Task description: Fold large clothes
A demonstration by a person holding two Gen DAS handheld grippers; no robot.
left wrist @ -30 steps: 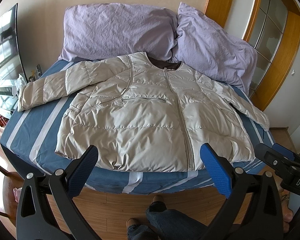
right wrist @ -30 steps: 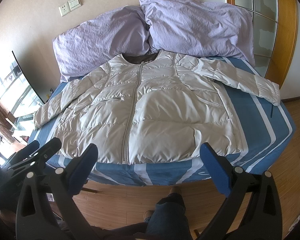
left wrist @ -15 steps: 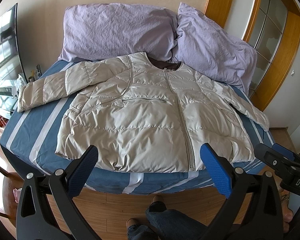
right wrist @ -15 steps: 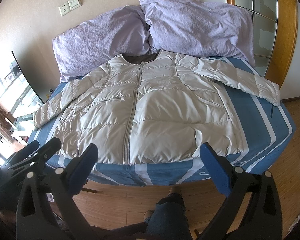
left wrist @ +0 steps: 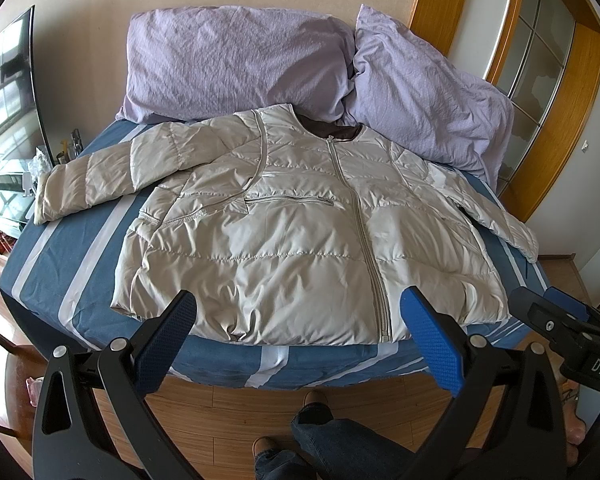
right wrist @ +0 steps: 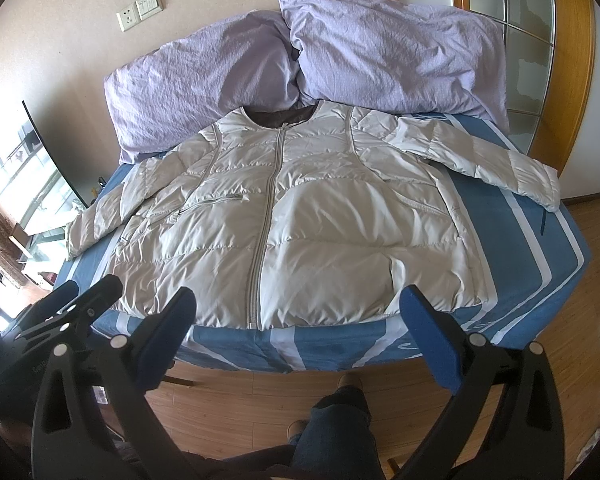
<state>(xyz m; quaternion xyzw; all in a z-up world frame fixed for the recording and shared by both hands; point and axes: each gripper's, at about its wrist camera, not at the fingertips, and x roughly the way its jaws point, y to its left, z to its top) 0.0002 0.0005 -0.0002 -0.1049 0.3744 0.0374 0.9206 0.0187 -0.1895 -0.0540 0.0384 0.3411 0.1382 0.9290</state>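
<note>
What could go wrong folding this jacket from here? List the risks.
1. The jacket is puffy and shiny, so folds may spring open or slip from the fingers.
2. Its hem lies at the bed edge; a tug toward you could drag it onto the floor.
3. The right sleeve spreads far to the side, near the bed's corner; with both hand-held grippers, left and right, open and back from the bed, reaching it may be awkward.
</note>
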